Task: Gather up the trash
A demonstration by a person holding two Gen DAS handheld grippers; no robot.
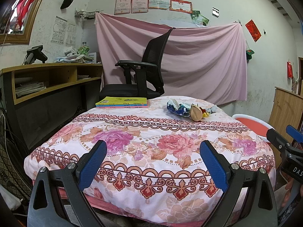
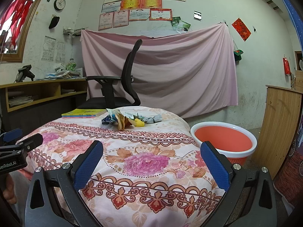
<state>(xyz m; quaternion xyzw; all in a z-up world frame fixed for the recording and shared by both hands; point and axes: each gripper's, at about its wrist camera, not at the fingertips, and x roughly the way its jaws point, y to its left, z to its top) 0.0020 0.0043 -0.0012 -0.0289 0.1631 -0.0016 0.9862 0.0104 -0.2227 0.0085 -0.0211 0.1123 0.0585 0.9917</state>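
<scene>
A small pile of trash (image 1: 187,109) lies at the far side of the flowered tablecloth (image 1: 151,151): crumpled blue and white wrappers, a tan scrap and a yellow bit. In the right wrist view the same trash pile (image 2: 130,120) sits past the cloth's middle. My left gripper (image 1: 153,149) is open over the near edge of the cloth, empty. My right gripper (image 2: 151,150) is open too, with nothing between its blue pads. An orange basin with a white rim (image 2: 223,140) stands on the floor right of the table; a sliver of the basin (image 1: 251,123) shows in the left wrist view.
A stack of thin books (image 1: 122,102) lies at the far left of the table. A black office chair (image 1: 144,75) stands behind it, before a pink sheet on the wall. A wooden desk (image 1: 47,79) is at left, a wooden cabinet (image 2: 280,123) at right.
</scene>
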